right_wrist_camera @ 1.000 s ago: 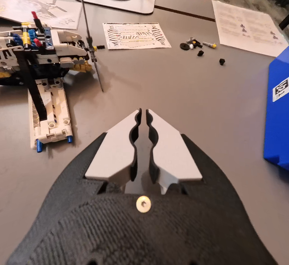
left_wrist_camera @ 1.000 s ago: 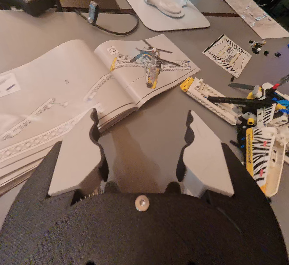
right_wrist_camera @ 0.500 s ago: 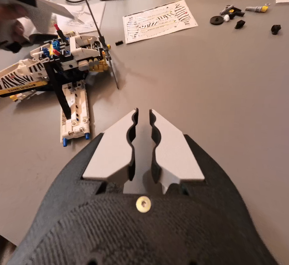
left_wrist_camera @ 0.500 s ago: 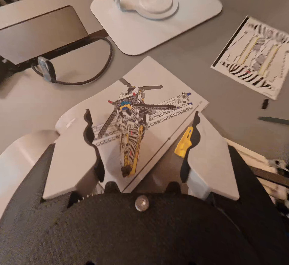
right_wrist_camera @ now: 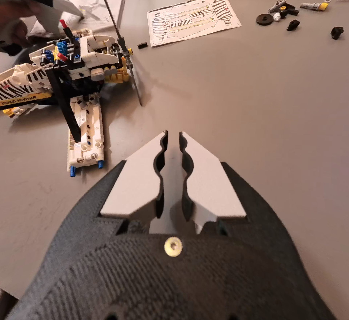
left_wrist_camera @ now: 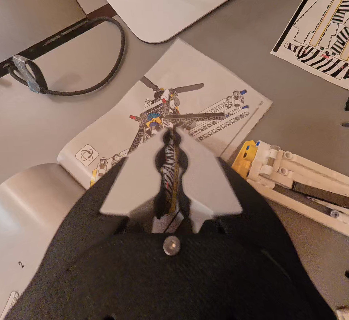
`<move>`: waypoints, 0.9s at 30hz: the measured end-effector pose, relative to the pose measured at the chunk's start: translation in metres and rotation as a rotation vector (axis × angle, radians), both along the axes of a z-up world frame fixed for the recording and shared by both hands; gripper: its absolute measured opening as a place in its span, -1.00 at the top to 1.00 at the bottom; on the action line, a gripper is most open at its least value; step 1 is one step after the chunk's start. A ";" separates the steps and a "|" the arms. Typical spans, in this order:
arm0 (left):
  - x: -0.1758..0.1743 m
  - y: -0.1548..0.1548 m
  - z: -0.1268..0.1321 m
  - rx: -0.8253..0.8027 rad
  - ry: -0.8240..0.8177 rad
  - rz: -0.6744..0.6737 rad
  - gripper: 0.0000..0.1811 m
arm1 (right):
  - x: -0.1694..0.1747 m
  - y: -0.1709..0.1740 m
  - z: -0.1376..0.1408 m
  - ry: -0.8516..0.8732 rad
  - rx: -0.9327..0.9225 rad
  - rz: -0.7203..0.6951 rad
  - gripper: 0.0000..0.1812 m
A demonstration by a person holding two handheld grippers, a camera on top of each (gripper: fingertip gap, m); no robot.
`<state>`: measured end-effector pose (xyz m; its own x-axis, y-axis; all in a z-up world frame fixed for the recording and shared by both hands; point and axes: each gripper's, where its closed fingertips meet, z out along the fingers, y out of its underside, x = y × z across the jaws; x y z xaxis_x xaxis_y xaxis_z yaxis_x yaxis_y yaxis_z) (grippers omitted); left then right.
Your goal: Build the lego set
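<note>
The model (right_wrist_camera: 71, 69) lay at the left of the right wrist view, long axis running left to right, its wing (right_wrist_camera: 86, 137) reaching toward the right claw (right_wrist_camera: 173, 133). That claw, up and left of which the model sat, was nearly closed and empty. The left claw (left_wrist_camera: 171, 131) hung over the booklet (left_wrist_camera: 188, 76), tips together; whether it pinched the page was unclear. Loose parts (right_wrist_camera: 279, 14) sat upper right. The model's tail was cut off.
</note>
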<state>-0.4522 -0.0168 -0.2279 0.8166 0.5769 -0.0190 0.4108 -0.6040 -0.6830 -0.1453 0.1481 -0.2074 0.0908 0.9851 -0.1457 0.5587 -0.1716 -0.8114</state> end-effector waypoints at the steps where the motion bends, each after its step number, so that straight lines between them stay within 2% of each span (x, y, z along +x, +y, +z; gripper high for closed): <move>1: 0.000 -0.001 0.000 0.018 -0.021 -0.001 0.99 | 0.000 0.000 -0.001 -0.004 0.001 0.000 0.89; 4: 0.001 -0.001 0.003 0.094 -0.122 0.009 1.00 | 0.000 0.000 -0.002 -0.016 0.005 -0.002 0.89; 9: -0.008 -0.011 0.029 0.231 -0.095 0.089 1.00 | -0.001 0.000 -0.002 -0.013 0.012 -0.003 0.89; 10: -0.006 -0.009 0.032 0.257 -0.094 0.087 0.84 | -0.001 0.000 -0.002 -0.013 0.013 -0.003 0.89; 11: -0.004 -0.008 0.028 0.243 -0.094 0.083 0.38 | -0.001 0.000 -0.002 -0.013 0.014 -0.003 0.89; 12: -0.001 -0.008 0.019 0.189 -0.099 0.075 0.05 | -0.001 0.000 -0.002 -0.014 0.017 -0.003 0.89; 14: -0.005 -0.013 0.007 0.085 -0.036 0.108 -0.19 | -0.001 0.000 -0.002 -0.012 0.024 0.000 0.90; 16: -0.009 -0.018 -0.001 -0.007 0.030 0.127 -0.13 | -0.001 -0.001 0.000 -0.006 0.033 0.005 0.90; 19: -0.008 -0.017 -0.005 -0.010 -0.008 0.128 -0.08 | -0.001 -0.002 0.000 -0.001 0.043 0.007 0.90; 24: -0.012 -0.025 -0.002 -0.027 -0.012 0.142 0.42 | -0.001 -0.002 0.001 0.002 0.047 0.011 0.90; 27: -0.011 -0.023 -0.001 -0.036 -0.013 0.141 0.88 | -0.001 -0.003 0.002 0.007 0.055 0.014 0.90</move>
